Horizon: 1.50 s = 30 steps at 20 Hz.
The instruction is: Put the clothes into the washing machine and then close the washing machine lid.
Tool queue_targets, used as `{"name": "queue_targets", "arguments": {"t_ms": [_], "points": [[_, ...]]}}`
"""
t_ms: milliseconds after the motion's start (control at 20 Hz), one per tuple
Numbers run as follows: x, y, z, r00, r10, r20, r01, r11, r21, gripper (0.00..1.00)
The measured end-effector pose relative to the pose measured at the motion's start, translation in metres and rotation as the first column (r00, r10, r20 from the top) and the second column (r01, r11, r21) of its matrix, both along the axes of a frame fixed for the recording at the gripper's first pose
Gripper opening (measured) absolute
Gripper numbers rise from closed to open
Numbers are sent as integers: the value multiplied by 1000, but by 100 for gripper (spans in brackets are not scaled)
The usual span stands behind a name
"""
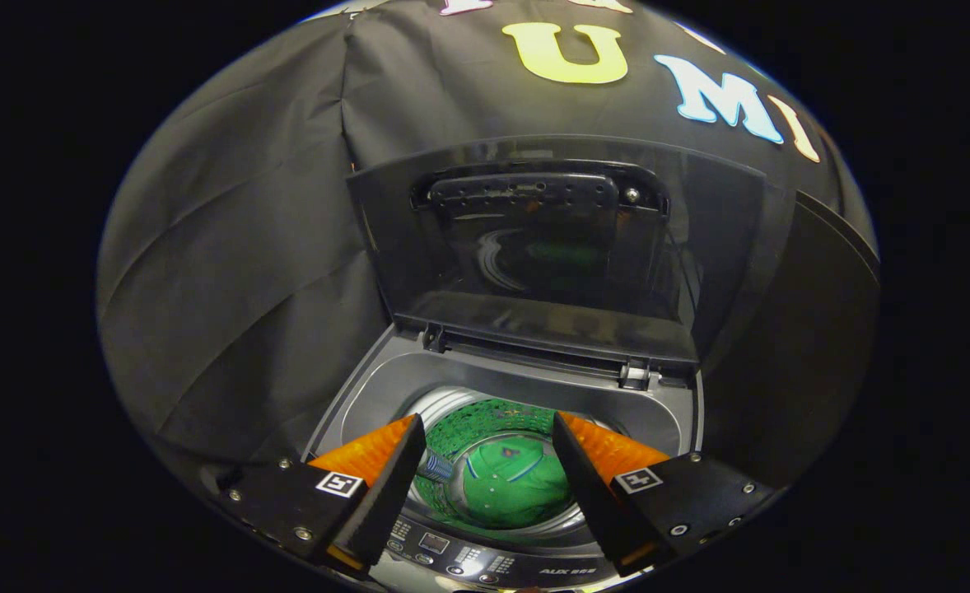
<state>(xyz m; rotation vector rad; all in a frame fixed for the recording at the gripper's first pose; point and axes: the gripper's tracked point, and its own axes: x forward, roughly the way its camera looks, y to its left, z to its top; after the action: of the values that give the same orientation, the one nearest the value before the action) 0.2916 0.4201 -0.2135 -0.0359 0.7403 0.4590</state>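
Hovering tongs (pixel 489 436) open over green shirt (pixel 514 486) in AUX washer (pixel 518 387); lid (pixel 534 247) up.

You're looking down at a bright green garment (pixel 511 486) in the drum, and it carries thin light stripes with a small dark mark near its collar. Around it the drum wall (pixel 493 420) glows green too, dotted all over with a fine pattern of holes, under a shiny silver rim. The washing machine (pixel 386 387) shows grey around its opening. Its raised lid (pixel 551 247) reads dark smoky grey, glossy, with a faint green reflection in the pane. The control panel (pixel 468 560) nearest you is black with small white markings.

Your gripper (pixel 489 461) hangs with its fingers spread apart over the drum.
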Motion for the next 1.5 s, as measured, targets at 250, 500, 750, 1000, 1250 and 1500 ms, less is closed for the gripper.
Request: {"name": "queue_targets", "arguments": {"t_ms": [250, 500, 750, 1000, 1250, 1500], "points": [[8, 2, 42, 992, -2, 123, -3, 999, 40, 95], [24, 5, 114, 933, -24, 358, -10, 996, 94, 95], [39, 10, 175, 848, -42, 528, -18, 994, 108, 95], [71, 22, 196, 835, -64, 546, -3, 993, 122, 95], [120, 33, 191, 865, -116, 489, 59, 990, 131, 95], [157, 37, 190, 867, -157, 472, 123, 987, 104, 95]]}}
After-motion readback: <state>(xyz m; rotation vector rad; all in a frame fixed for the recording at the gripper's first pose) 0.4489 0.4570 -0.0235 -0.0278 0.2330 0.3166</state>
